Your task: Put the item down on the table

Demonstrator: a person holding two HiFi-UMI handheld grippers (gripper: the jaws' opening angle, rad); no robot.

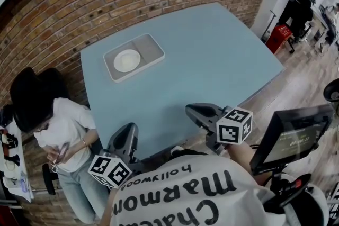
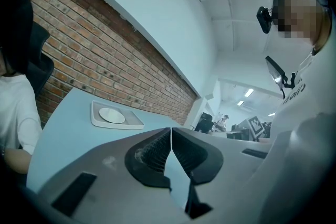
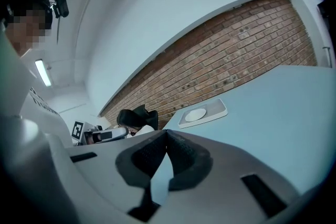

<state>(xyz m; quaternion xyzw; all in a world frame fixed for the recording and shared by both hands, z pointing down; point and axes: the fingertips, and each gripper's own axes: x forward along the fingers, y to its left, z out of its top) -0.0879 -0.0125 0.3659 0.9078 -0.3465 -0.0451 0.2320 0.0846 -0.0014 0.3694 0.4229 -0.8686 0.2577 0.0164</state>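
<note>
As the right gripper (image 1: 189, 110) hovers, the tray (image 1: 151, 48) lies well apart.

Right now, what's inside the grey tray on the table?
A white plate lies in the grey tray, in the half at the head view's left. The plate seems empty, and the tray's other half looks bare. The tray floor under the plate is covered.

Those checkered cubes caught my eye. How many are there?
2. The first cube sits on the left claw, bottom left of the head view; the second cube on the right claw, right of centre. None seems hidden.
</note>
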